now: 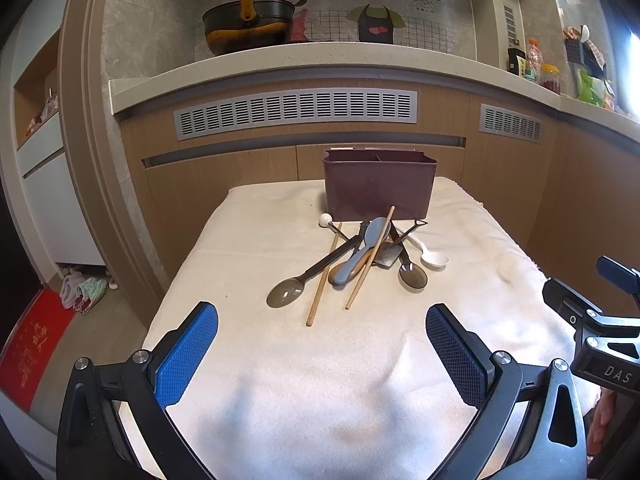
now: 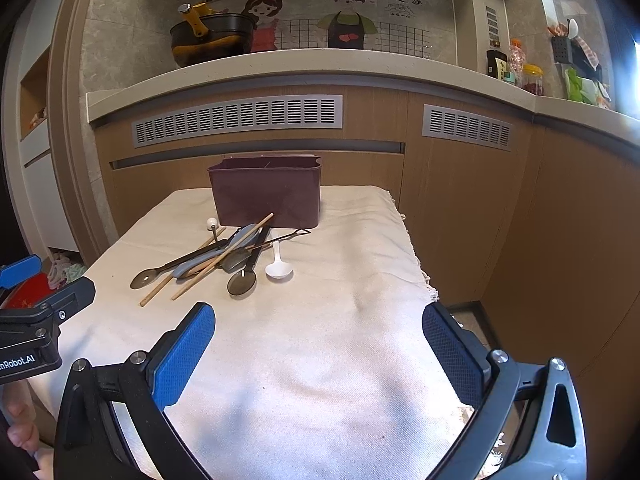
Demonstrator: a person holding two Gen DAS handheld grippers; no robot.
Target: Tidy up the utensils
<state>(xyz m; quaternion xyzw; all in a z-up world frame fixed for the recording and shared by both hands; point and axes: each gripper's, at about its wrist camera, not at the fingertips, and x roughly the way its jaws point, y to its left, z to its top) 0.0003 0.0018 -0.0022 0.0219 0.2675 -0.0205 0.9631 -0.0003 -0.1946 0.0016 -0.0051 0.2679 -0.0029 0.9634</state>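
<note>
Both tongs, left gripper (image 1: 322, 350) and right gripper (image 2: 319, 350), stand wide and empty (nothing sorted yet), so next comes picking one chopstick (image 1: 323, 273) from the pile before the holder (image 1: 378, 186).

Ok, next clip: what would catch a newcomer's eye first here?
Probably the tangled pile of utensils on the cream cloth: dark spoons, a blue-grey spoon, a white spoon and two wooden chopsticks crossing over them. Right behind the pile stands the maroon utensil holder. In the foreground, the left gripper and right gripper both hang wide open with nothing in them.
</note>
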